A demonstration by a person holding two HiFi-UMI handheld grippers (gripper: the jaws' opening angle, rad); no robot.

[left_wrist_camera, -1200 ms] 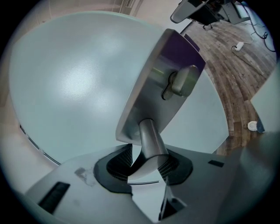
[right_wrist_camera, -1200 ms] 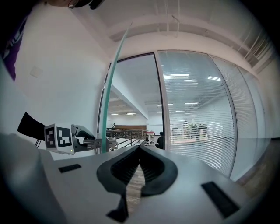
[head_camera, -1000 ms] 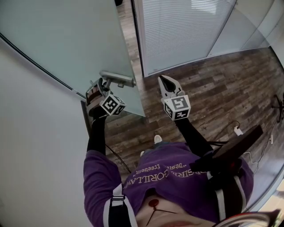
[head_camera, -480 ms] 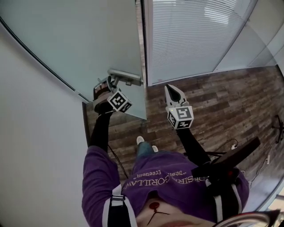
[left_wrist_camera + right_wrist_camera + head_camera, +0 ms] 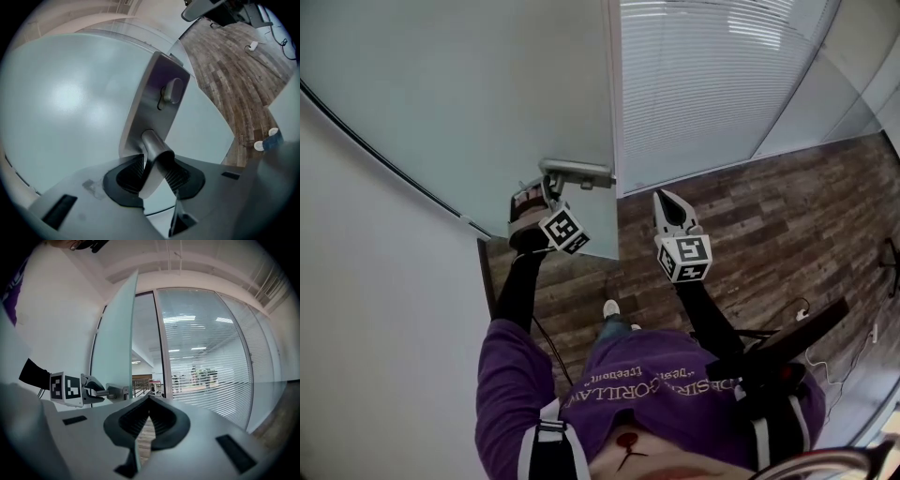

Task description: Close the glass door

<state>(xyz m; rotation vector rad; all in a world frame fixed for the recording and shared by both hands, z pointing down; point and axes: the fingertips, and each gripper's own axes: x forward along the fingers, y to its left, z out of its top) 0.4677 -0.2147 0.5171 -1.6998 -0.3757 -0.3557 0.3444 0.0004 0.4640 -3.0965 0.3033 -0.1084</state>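
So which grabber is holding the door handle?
The left gripper: its jaws have just been closing on the door handle and clamp it. The right gripper hangs beside the door, shut on nothing.

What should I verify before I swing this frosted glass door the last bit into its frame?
1. Grip on the silver lever handle: ok. The left gripper has just been closing its jaws, and the lever sits pinched between both pads.
2. The frosted glass door shut: not ok. A narrow gap shows beside the pale metal door frame.
3. That gap free of obstacles: ok. Nothing stands in it in the right gripper view.
4. The right gripper clear of the door's edge: ok. Its jaws are together and empty, and it is apart from the edge in the head view.
5. Whether the latch meets the frame: cannot tell.
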